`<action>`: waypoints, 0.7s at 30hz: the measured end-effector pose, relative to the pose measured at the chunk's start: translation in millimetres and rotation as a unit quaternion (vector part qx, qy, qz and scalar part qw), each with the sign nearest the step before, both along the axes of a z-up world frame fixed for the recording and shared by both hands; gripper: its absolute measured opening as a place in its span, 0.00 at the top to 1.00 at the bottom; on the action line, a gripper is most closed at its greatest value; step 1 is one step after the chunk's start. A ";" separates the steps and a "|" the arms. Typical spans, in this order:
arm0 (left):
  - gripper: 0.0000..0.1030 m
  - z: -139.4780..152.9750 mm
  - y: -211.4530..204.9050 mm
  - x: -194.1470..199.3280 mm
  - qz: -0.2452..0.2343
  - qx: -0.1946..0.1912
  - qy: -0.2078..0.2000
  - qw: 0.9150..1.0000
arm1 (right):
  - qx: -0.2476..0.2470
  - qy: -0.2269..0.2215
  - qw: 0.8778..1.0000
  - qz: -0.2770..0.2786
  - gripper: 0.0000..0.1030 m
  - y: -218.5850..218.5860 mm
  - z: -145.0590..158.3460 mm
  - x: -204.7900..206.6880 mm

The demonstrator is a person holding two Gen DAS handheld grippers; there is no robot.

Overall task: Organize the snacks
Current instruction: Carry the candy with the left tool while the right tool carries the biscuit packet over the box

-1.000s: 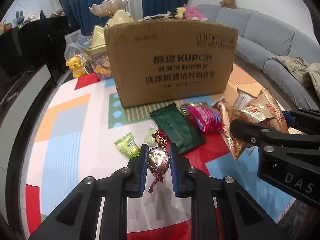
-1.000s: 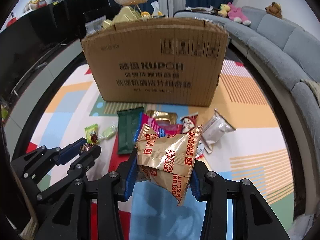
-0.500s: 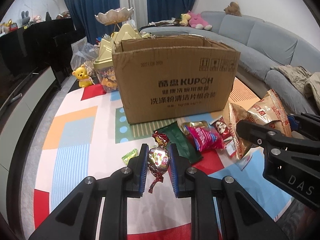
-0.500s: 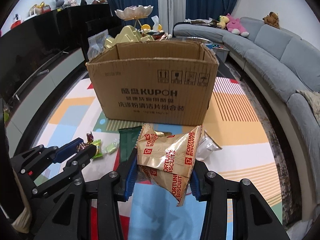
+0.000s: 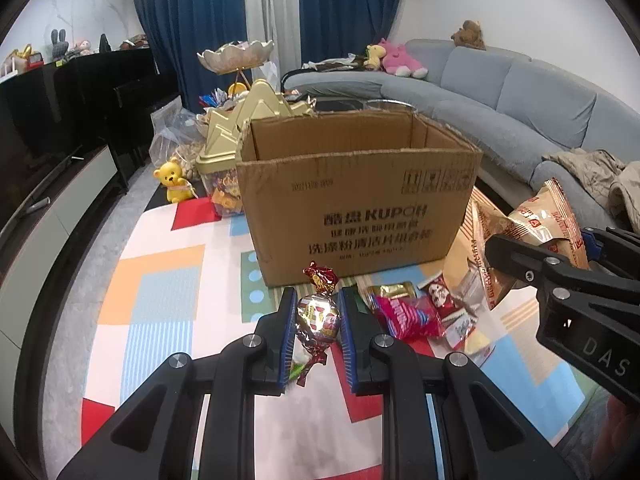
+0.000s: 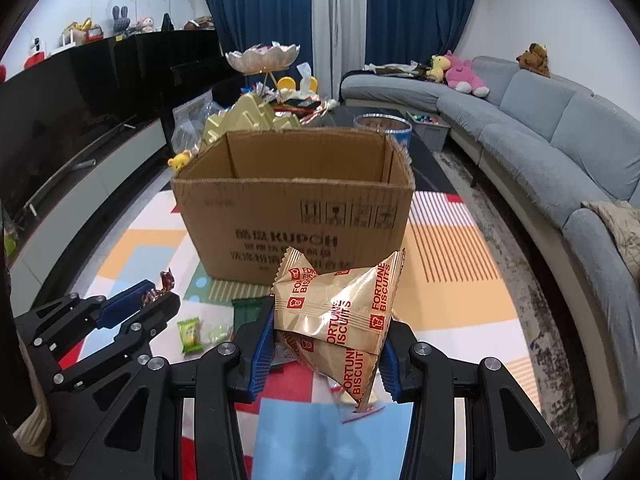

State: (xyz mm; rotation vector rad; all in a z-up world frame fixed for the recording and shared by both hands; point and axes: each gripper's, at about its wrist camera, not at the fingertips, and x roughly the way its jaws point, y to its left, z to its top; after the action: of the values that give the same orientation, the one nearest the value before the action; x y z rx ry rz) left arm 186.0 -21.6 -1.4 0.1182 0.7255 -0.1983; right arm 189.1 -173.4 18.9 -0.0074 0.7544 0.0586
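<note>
The left gripper (image 5: 316, 324) pinches a round foil-wrapped candy (image 5: 318, 318) with crinkled twisted ends between its ribbed blue pads. The right gripper (image 6: 326, 344) clamps a puffy, glossy gold biscuit packet (image 6: 340, 316) with crimped edges. Both are held above a smooth mat (image 5: 160, 288) of coloured blocks and stripes, in front of an open corrugated cardboard box (image 6: 294, 208). Shiny crumpled wrappers (image 5: 408, 312) lie on the mat by the box's near side.

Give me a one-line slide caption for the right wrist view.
Right gripper grips two gold Fortune Biscuits packets before the open Kupoh cardboard box.
</note>
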 end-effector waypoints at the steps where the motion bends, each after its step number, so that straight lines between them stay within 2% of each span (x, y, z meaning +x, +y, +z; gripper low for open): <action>1: 0.79 2.1 0.5 1.1 0.000 -0.001 -0.003 1.000 | -0.001 -0.003 1.000 -0.001 0.55 -0.4 2.3 0.8; 21: 0.79 43.2 0.2 35.8 0.014 -0.012 -0.051 0.999 | -0.017 -0.060 0.998 -0.002 0.55 -4.2 38.1 31.1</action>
State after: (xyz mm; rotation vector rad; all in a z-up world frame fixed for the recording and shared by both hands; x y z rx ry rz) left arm 221.8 -21.3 41.8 0.0955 0.6222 -0.1732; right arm 220.2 -177.6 57.1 -0.0412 0.6361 0.0404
